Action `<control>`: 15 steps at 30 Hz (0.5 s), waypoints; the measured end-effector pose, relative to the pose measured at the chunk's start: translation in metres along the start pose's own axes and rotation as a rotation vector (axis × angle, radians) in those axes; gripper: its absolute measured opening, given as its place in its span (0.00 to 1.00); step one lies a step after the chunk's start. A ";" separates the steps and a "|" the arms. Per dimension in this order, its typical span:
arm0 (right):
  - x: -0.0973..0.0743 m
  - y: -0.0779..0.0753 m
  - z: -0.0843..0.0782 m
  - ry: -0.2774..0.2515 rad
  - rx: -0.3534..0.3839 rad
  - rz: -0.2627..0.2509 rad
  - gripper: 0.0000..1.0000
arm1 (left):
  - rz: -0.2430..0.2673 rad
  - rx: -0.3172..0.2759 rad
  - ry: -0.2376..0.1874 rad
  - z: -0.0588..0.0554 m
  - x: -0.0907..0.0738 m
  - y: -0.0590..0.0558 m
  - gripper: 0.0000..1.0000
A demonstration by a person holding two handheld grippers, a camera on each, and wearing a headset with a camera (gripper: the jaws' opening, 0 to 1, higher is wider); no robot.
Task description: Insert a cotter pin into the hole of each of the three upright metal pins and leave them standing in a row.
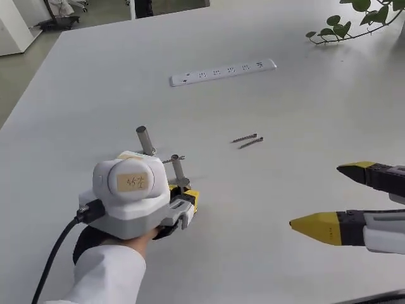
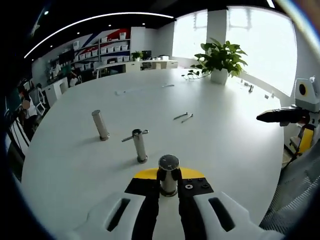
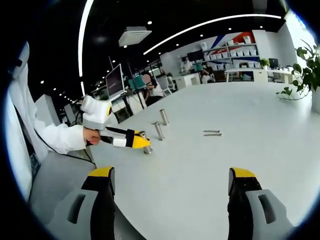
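Note:
Three short metal pins stand on the white table. The far one (image 1: 144, 139) (image 2: 100, 125) is bare. A cotter pin (image 2: 134, 136) goes through the top of the middle one (image 1: 178, 170) (image 2: 139, 145). My left gripper (image 1: 188, 199) (image 2: 168, 189) is shut on the nearest pin (image 2: 168, 175), which stands upright between its jaws. In the head view the gripper's white housing hides this pin. Two loose cotter pins (image 1: 247, 140) (image 2: 183, 116) (image 3: 212, 133) lie side by side to the right. My right gripper (image 1: 319, 195) (image 3: 171, 175) hovers open further right, with nothing in it.
A white power strip (image 1: 223, 71) lies across the table beyond the pins. Leaves of a potted plant (image 1: 354, 19) (image 2: 220, 57) reach in at the far right corner. A black cable (image 1: 54, 253) trails from the left gripper towards the near edge.

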State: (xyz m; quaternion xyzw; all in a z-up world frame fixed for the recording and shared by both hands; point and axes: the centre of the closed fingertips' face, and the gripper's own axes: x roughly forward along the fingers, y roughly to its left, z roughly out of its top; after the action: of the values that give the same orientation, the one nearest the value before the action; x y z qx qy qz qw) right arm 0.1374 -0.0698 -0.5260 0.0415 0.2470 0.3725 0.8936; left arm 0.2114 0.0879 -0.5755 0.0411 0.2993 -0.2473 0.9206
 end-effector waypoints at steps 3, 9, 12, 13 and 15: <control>0.000 -0.001 0.000 0.000 0.001 -0.001 0.92 | -0.011 -0.047 0.009 -0.002 0.002 -0.002 0.11; 0.000 0.000 -0.002 0.006 0.000 -0.001 0.92 | -0.008 -0.023 -0.002 0.000 0.006 -0.005 0.11; 0.000 0.000 -0.003 0.012 0.001 0.002 0.92 | -0.001 -0.021 -0.001 0.000 0.007 -0.005 0.11; 0.000 -0.001 -0.003 0.011 0.004 0.003 0.92 | -0.002 -0.024 -0.004 0.000 0.008 -0.006 0.11; 0.000 -0.001 -0.004 0.013 0.003 0.000 0.92 | -0.005 -0.026 -0.010 0.002 0.009 -0.006 0.11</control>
State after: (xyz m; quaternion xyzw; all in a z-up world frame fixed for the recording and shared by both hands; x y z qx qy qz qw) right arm 0.1364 -0.0709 -0.5295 0.0404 0.2533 0.3725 0.8919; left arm 0.2155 0.0782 -0.5789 0.0271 0.2979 -0.2458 0.9220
